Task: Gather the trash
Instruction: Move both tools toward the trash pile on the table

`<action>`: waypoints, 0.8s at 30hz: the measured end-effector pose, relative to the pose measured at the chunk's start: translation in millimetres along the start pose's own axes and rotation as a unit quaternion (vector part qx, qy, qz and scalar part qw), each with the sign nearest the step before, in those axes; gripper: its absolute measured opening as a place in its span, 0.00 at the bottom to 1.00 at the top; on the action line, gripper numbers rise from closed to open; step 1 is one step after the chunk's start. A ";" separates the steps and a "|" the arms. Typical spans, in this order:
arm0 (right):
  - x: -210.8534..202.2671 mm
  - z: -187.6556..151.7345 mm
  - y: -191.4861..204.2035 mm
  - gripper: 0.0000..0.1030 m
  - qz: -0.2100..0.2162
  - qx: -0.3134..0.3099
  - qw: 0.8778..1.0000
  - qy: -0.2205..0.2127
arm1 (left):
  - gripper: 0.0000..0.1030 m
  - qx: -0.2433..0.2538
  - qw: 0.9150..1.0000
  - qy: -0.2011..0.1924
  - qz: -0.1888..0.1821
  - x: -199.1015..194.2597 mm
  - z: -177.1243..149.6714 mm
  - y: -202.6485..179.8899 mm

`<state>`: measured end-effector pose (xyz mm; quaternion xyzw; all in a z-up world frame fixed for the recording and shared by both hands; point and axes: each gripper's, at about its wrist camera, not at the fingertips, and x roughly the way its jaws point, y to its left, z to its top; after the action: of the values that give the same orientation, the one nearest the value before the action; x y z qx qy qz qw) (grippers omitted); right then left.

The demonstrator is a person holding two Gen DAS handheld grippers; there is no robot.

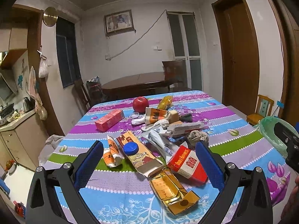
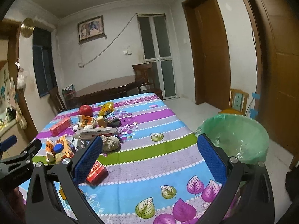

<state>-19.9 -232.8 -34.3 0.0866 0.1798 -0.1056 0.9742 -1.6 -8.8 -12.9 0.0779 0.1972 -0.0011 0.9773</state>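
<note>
A heap of trash lies on the striped floral tablecloth. Nearest me are a flattened gold box, a red and white cigarette pack, a long torn carton with a blue cap on it, and a crushed orange tube. My left gripper hovers open over them, holding nothing. My right gripper is open and empty above bare cloth, with the cigarette pack by its left finger. A bin lined with a green bag stands off the table's right edge.
Farther back lie a red apple, a red box, a yellow wrapper, white packets and a grey crumpled wad. A dark wooden table and chairs stand behind. A kitchen counter is at left.
</note>
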 end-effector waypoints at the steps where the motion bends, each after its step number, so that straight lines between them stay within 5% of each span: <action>1: -0.4 0.0 1.8 0.95 0.001 -0.004 1.000 -0.001 | 0.96 0.000 1.000 0.001 0.001 0.7 -0.2 -0.5; 24: 25.5 -5.6 33.7 0.95 0.009 -0.060 0.998 0.021 | 0.96 -0.027 0.998 0.047 0.016 48.7 -12.1 31.1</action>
<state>9.5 -203.6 -44.5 0.0323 0.2053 -0.0837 0.9746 39.7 25.1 -37.9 0.0551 0.2417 0.0239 0.9685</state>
